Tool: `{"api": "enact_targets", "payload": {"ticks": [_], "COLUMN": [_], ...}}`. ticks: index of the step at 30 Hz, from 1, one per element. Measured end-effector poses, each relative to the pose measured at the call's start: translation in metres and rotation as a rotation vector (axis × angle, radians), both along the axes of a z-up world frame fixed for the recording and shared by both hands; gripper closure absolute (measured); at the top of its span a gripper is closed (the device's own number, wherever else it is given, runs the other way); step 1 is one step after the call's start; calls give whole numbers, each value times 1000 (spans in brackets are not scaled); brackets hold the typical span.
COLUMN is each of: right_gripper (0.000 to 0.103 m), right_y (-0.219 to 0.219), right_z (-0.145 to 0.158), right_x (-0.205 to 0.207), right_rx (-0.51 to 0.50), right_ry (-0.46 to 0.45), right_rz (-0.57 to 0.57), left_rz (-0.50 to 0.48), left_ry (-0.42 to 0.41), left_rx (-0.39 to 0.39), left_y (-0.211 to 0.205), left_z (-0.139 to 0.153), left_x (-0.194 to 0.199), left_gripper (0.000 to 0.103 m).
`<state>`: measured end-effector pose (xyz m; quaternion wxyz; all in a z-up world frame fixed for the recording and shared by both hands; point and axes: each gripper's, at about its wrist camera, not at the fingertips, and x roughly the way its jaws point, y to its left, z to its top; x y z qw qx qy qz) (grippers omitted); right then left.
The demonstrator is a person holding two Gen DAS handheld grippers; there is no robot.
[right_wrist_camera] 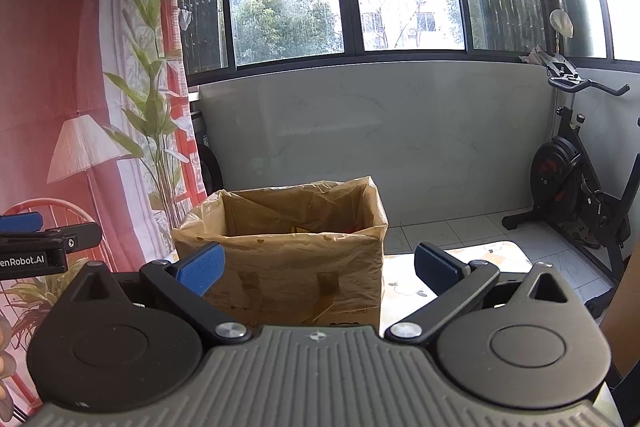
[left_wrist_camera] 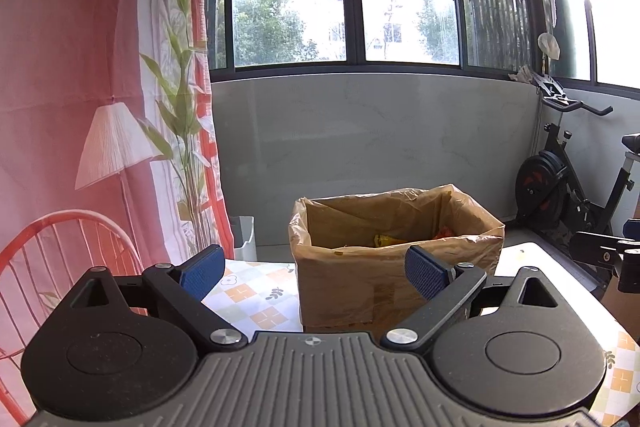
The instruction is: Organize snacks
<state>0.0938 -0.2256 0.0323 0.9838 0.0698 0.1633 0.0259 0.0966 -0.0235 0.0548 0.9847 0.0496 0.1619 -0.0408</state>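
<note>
Balcony setting: checked tablecloth [left_wrist_camera: 256, 301] carries a plastic-lined cardboard box [left_wrist_camera: 394, 267], snack wrappers [left_wrist_camera: 386, 239] visible at its bottom. I hold my left gripper [left_wrist_camera: 314, 269] and right gripper [right_wrist_camera: 318, 267] just before the box, jaws apart, both empty.

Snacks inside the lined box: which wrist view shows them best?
The left wrist view: it looks over the rim of the box onto yellow and orange snack wrappers. The right wrist view shows only slivers of the wrappers behind the near rim.
</note>
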Motion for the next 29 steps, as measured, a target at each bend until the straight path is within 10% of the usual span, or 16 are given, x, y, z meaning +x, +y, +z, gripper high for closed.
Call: {"api": "enact_targets", "payload": {"ticks": [29], "right_gripper": [0], "right_y": [-3], "right_z": [-1], "right_x": [-8], "right_rx": [-61], "right_ry": [-48], "right_rz": [-30], "left_rz": [-54], "left_ry": [16], "left_rx": [-2], "left_y": [-9], "left_z": [-6], "left_x": [-3], "left_gripper": [5]}}
